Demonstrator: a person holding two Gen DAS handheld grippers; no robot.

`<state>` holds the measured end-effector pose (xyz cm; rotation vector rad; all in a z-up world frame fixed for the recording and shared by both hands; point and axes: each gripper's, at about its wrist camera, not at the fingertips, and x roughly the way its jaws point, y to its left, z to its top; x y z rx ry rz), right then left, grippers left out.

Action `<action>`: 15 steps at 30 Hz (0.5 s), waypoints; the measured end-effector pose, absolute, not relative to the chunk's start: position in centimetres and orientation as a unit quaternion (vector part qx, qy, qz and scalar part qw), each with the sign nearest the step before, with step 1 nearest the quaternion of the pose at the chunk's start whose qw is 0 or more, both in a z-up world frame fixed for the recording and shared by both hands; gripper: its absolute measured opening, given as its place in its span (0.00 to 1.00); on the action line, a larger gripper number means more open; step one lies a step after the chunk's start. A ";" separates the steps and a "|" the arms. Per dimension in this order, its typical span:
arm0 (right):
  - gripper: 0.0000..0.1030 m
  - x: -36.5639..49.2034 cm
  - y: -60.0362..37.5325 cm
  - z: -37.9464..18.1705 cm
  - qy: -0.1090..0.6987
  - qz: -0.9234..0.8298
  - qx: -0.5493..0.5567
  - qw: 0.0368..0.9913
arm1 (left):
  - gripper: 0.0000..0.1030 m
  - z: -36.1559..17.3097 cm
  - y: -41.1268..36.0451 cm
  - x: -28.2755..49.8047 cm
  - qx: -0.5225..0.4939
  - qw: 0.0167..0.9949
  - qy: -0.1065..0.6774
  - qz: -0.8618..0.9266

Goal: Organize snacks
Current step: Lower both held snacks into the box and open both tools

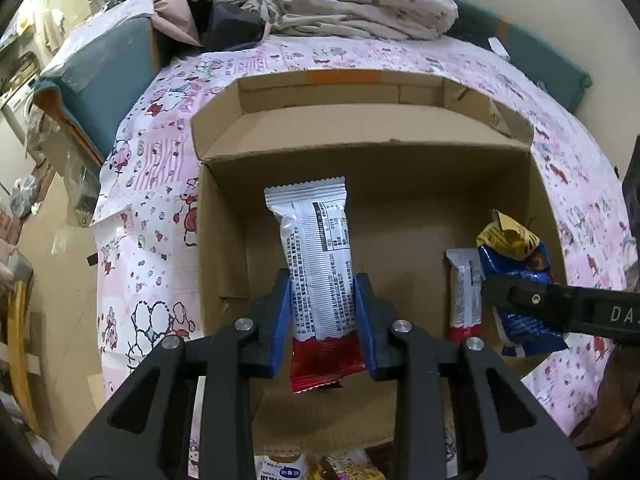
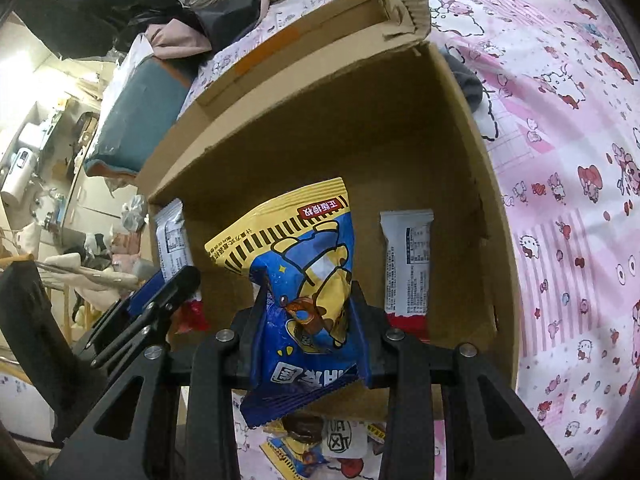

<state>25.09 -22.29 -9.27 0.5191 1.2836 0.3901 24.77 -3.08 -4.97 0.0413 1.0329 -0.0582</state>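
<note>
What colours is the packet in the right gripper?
Blue and yellow packet, with a cartoon character print, clamped in the right gripper; clearest in the right wrist view.

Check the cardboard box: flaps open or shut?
Open. The cardboard box has its top flap folded back, so the inside shows, with one white-and-red snack bar already lying on its floor.

silver-red bar (image 1: pixel 316 264), blue-yellow pouch (image 2: pixel 308 280) over box (image 1: pixel 400 176)
</note>
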 end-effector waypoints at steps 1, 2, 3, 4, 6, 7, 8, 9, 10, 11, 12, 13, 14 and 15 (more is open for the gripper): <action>0.35 25.2 -22.4 -9.4 0.590 0.178 0.241 0.750 | 0.26 -5.1 -3.1 24.8 0.020 0.868 0.495 -0.029; 0.35 25.3 -22.4 -9.7 0.592 0.176 0.245 0.747 | 0.26 -5.3 -3.1 24.8 0.019 0.867 0.497 -0.029; 0.36 25.3 -22.5 -9.8 0.593 0.172 0.244 0.748 | 0.26 -5.3 -3.0 24.9 0.016 0.867 0.497 -0.029; 0.36 25.4 -22.5 -10.1 0.595 0.168 0.243 0.748 | 0.26 -5.4 -2.9 24.9 0.014 0.867 0.497 -0.030; 0.36 25.5 -22.8 -10.5 0.599 0.163 0.245 0.745 | 0.26 -5.5 -2.9 24.9 0.011 0.868 0.496 -0.030; 0.36 25.5 -22.9 -10.7 0.602 0.160 0.249 0.742 | 0.26 -5.5 -2.8 24.9 0.009 0.868 0.495 -0.030; 0.36 25.5 -23.0 -10.9 0.604 0.159 0.254 0.738 | 0.26 -5.5 -2.8 24.9 0.008 0.868 0.495 -0.029; 0.36 25.6 -23.1 -11.0 0.605 0.157 0.255 0.738 | 0.26 -5.5 -2.8 24.9 0.008 0.868 0.496 -0.029; 0.37 25.7 -23.1 -11.0 0.605 0.155 0.254 0.738 | 0.26 -5.6 -2.8 24.9 0.011 0.868 0.496 -0.026; 0.37 25.8 -23.1 -10.9 0.605 0.153 0.254 0.739 | 0.26 -5.6 -2.8 24.9 0.015 0.868 0.497 -0.022; 0.37 25.9 -23.0 -10.9 0.606 0.152 0.254 0.738 | 0.26 -5.6 -2.9 24.8 0.015 0.868 0.497 -0.022; 0.37 26.0 -22.9 -10.9 0.606 0.150 0.251 0.740 | 0.26 -5.6 -2.9 24.8 0.014 0.867 0.497 -0.025; 0.37 26.0 -22.9 -10.7 0.603 0.144 0.241 0.746 | 0.26 -5.5 -3.0 24.8 0.014 0.867 0.497 -0.024; 0.37 26.0 -22.8 -10.7 0.603 0.143 0.237 0.748 | 0.26 -5.5 -3.0 24.8 0.015 0.867 0.497 -0.024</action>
